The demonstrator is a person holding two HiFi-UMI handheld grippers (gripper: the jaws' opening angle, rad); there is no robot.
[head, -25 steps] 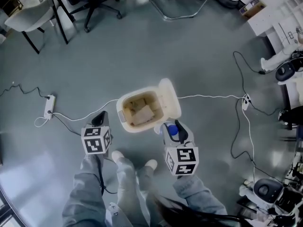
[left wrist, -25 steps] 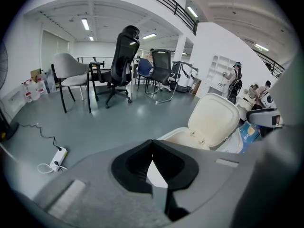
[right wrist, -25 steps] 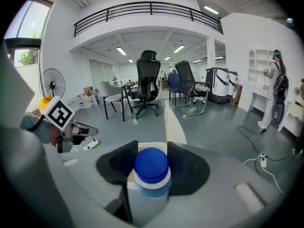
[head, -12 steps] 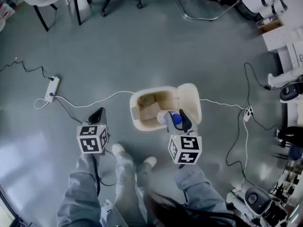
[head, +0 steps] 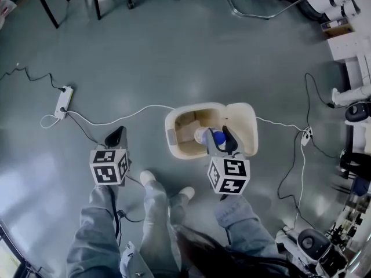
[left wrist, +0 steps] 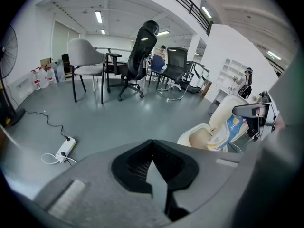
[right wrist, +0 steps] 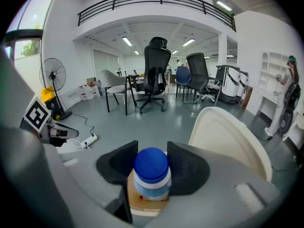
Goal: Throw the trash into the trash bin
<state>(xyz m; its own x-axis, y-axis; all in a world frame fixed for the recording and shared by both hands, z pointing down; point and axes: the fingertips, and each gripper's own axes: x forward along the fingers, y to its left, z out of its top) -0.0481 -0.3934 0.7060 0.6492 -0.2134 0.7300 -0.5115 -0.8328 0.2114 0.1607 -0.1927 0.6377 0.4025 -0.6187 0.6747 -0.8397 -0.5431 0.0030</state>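
Note:
A cream trash bin (head: 174,146) stands on the grey floor with its lid (head: 242,126) flipped open to the right. Brown cardboard scraps (head: 186,129) lie inside it. My right gripper (head: 218,141) hangs over the bin's near right part, shut on a plastic bottle (head: 217,136) with a blue cap. In the right gripper view the bottle (right wrist: 151,175) sits upright between the jaws, the lid (right wrist: 228,137) just beyond. My left gripper (head: 116,136) hovers left of the bin, shut and holding nothing; in its own view the gripper (left wrist: 152,144) points past the bin (left wrist: 204,136).
A white power strip (head: 62,102) and white cables (head: 116,123) trail across the floor around the bin. The person's shoes (head: 148,178) are just below it. Office chairs (left wrist: 137,56) stand farther off. Robot bases and black cables (head: 304,155) crowd the right side.
The right gripper has carried the bottle from the bin's near edge to over its opening. The left gripper stays beside the bin.

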